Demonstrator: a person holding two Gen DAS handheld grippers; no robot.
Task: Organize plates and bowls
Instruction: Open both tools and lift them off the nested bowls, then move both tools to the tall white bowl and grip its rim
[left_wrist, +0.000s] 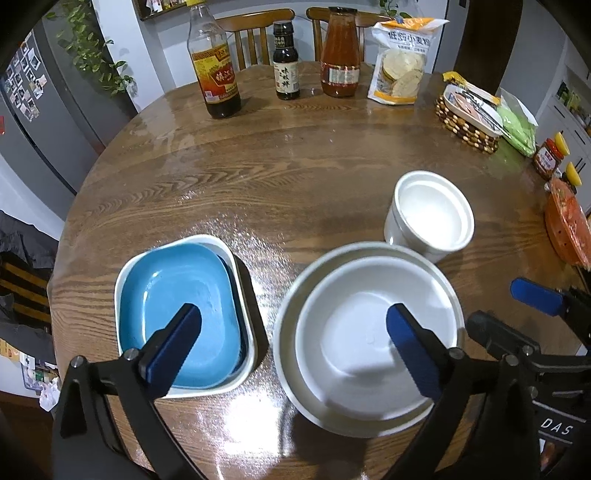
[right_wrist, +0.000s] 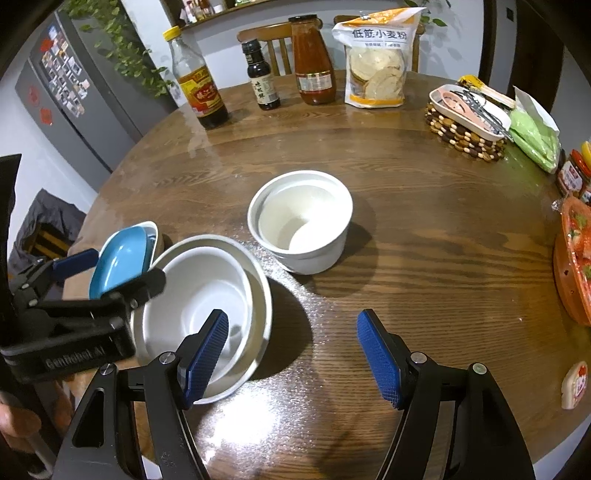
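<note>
A round wooden table (left_wrist: 258, 177) stands in a kitchen corner, with sauce bottles and a flour bag at its far edge and a grey fridge at the left.

Near the front edge are 3 groups of dishes. The blue plate (left_wrist: 181, 310) lies inside a white square dish (left_wrist: 246, 354). Just beside it, 2 white round bowls (left_wrist: 369, 332) are nested one in the other. Behind them, a small white bowl stack (left_wrist: 430, 214) also looks nested, near the big bowls; I cannot tell if they touch.

The left gripper (left_wrist: 293, 339) hovers wide open above the gap between the blue plate and the round bowls, holding nothing. The right gripper (right_wrist: 291, 350) is also wide open and empty, over bare wood to the right of the round bowls.

These dishes look like glazed ceramic: probably stiff, rather heavy, slippery and easy to chip. I think the best hold is on a rim, 1 finger inside and 1 outside, lifting slowly.
</note>
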